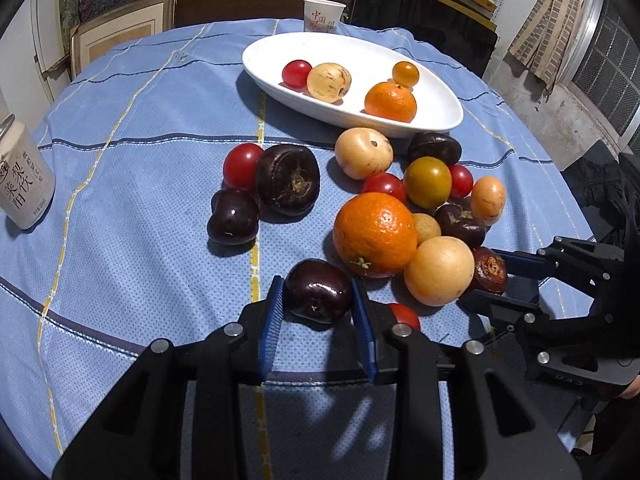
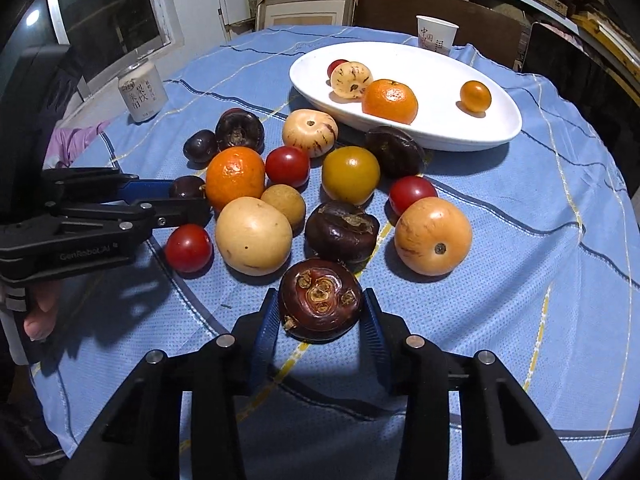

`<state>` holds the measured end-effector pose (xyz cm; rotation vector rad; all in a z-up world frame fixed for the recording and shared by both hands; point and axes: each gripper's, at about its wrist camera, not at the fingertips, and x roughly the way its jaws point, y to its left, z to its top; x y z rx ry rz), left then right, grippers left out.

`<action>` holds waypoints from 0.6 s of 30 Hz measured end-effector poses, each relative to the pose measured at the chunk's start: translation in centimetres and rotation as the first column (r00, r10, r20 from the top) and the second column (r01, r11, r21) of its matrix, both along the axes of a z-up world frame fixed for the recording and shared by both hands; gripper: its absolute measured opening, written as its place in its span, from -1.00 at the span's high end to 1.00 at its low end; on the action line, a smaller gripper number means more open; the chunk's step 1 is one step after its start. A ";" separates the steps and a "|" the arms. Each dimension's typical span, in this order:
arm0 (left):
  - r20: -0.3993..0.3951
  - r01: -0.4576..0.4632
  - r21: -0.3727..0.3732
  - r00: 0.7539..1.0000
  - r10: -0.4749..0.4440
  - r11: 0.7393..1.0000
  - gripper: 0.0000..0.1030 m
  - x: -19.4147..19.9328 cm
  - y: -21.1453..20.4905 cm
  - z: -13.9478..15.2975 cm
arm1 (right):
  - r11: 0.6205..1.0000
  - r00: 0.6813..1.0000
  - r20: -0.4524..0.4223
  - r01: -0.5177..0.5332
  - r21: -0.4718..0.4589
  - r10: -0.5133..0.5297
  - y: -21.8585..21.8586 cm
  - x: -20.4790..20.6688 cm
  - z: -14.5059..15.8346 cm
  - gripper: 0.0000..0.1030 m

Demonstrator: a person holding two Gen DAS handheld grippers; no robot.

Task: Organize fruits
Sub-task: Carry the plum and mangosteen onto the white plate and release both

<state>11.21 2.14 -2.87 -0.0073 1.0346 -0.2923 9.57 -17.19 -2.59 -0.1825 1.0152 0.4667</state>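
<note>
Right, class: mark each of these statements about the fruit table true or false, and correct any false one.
1. The white oval ceramic dish holds four fruits. True.
2. The left hand-held gripper brackets a dark purple glossy plum. True.
3. The right hand-held gripper brackets a red tomato. False: a brown water chestnut sits between its fingers.
4. The white paper cup lies tipped over in the dish. False: it stands upright behind the dish.
5. The pale drink can stands on the blue cloth. True.
</note>
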 end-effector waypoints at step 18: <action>0.073 0.041 0.025 0.996 -0.043 0.999 0.37 -2.4 0.3 4.7 | 0.994 0.995 0.065 0.067 0.086 -0.073 -4.5 -1.6 4.4 0.18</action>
